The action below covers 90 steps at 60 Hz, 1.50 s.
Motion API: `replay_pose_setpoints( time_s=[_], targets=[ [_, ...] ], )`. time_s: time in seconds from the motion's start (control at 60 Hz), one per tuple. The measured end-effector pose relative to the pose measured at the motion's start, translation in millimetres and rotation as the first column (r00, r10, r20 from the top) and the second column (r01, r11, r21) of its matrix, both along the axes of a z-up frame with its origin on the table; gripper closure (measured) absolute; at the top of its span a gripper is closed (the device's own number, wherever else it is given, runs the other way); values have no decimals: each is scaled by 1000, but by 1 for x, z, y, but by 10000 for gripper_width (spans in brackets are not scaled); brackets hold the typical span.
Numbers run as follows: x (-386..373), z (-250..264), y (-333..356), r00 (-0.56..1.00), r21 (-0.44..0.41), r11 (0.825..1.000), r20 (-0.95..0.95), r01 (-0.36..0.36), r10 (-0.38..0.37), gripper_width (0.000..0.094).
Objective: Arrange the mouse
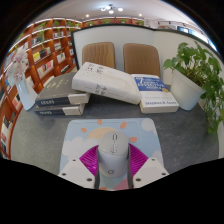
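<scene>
A white computer mouse [113, 152] sits between my gripper's fingers [112, 162], over a pastel patterned mouse mat [85, 135] on the grey table. The magenta pads [90, 158] press against both sides of the mouse, so the gripper is shut on it. The mouse points away from me, its scroll wheel toward the books. Whether it rests on the mat or is lifted just above it I cannot tell.
Beyond the mat lie a dark book [59, 102], a tilted white box [105, 80] and a flat book [158, 98]. A potted plant [195, 72] stands at the right. Two brown chairs [120, 56] and bookshelves [45, 50] stand behind the table.
</scene>
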State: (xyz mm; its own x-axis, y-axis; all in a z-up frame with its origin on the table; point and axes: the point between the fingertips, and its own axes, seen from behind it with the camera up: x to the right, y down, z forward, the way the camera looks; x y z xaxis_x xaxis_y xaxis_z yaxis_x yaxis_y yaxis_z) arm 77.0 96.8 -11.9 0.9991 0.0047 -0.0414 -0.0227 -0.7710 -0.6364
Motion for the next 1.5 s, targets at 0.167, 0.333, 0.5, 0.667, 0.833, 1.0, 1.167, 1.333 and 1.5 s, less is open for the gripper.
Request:
replay_pose_setpoints(
  time_s=[0.167, 0.333, 0.5, 0.667, 0.833, 1.0, 1.167, 1.333, 1.5],
  targets=[
    [-1, -1, 0, 1000, -12, 1000, -4, 6, -6, 444],
    [-1, 10, 0, 997, -41, 998, 69, -42, 45, 129],
    [-12, 87, 3, 997, 78, 997, 75, -23, 17, 126],
    [-35, 184, -21, 997, 208, 978, 74, -12, -4, 125],
    [-61, 253, -64, 998, 295, 956, 60, -6, -13, 125],
    [-83, 282, -108, 998, 353, 936, 55, 6, -27, 126],
    [-101, 280, -147, 998, 343, 939, 70, -20, -5, 126],
    [-114, 275, -174, 997, 322, 946, 76, -31, 6, 126],
    [-125, 273, -184, 998, 324, 946, 57, -30, 12, 127]
  ],
)
